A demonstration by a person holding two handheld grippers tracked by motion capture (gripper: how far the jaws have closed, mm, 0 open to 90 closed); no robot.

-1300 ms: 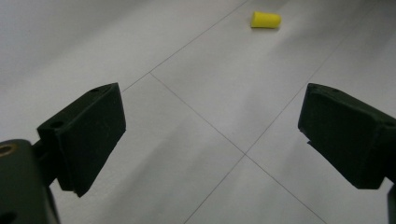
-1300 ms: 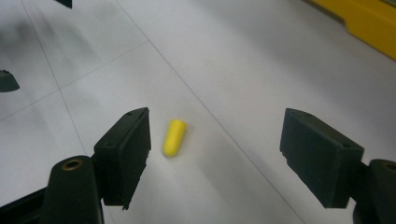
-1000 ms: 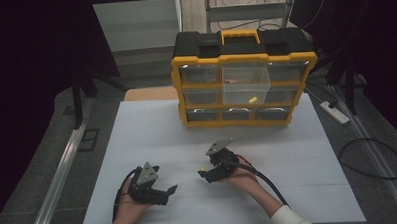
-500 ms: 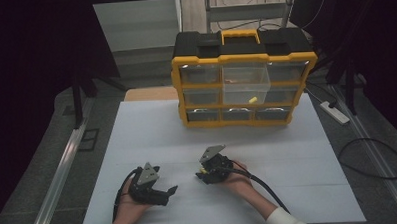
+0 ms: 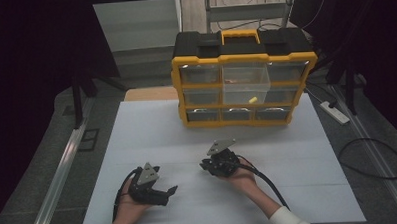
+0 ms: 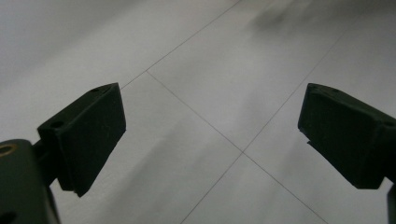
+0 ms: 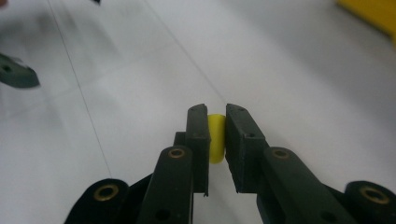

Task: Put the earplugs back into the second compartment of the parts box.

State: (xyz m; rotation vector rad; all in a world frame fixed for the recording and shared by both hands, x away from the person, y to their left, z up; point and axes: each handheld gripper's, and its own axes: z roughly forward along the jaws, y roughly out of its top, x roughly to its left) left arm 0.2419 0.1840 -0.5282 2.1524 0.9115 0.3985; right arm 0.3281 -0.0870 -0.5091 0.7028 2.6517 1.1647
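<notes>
My right gripper [image 7: 215, 122] is shut on a small yellow piece [image 7: 215, 136], pinched between its two black jaws just above the white table. In the high view that right gripper [image 5: 208, 166] sits in a hand near the table's middle, pointing left. My left gripper [image 5: 170, 192] rests in the other hand at the front left, and its jaws [image 6: 210, 135] stand wide open over the bare white surface with nothing between them. A yellow and black drawer organiser [image 5: 244, 75] stands at the back, its middle drawer pulled out with another yellow piece [image 5: 253, 99] inside.
The white table top [image 5: 152, 133] has thin seam lines across it. A grey floor with a metal rail [image 5: 63, 166] runs along the left. A power strip [image 5: 335, 112] and a black cable [image 5: 373, 156] lie on the floor at the right.
My right gripper has moved left and a little toward the front of the table, carrying the yellow piece. The left gripper has stayed in place.
</notes>
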